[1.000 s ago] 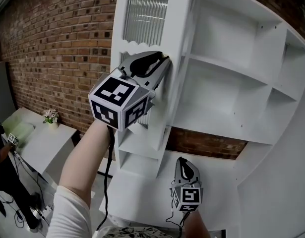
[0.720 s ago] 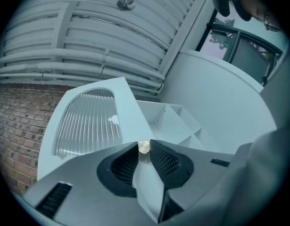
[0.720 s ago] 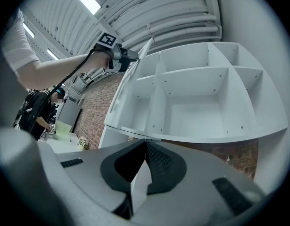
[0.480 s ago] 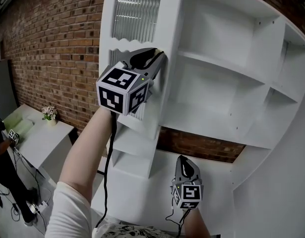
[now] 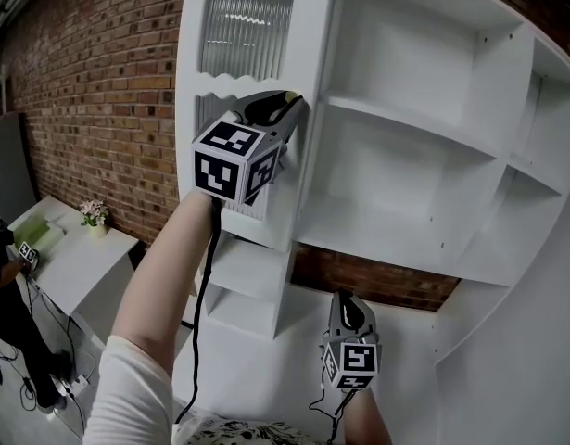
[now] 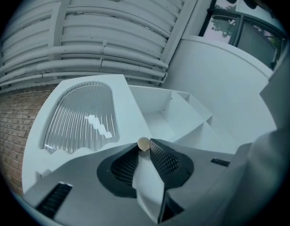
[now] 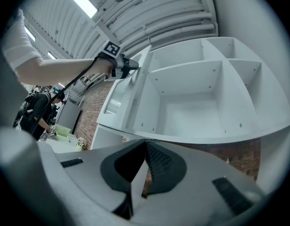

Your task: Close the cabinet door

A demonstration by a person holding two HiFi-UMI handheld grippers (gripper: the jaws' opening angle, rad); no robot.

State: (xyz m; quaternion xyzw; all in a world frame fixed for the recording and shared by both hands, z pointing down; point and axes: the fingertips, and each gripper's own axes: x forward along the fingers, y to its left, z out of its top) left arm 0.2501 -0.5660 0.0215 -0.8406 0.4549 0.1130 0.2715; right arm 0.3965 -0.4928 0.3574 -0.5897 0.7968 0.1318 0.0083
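Left gripper (image 5: 292,101) is clamped on the knob (image 6: 143,144) of the door (image 5: 247,26), which hangs wide open left of the cabinet (image 5: 405,54). I'd hold firm and swing it along the hinge arc, no straight shove. Right gripper (image 5: 341,300) is pinched shut on nothing, parked low

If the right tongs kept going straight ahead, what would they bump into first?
Most likely the cabinet's bottom edge: the right tongs aim about there, with brick wall just below. Depth is unclear.

The head view faced the cabinet (image 5: 414,165) from close by; both gripper views looked upward, sharing it across their frames' centre.
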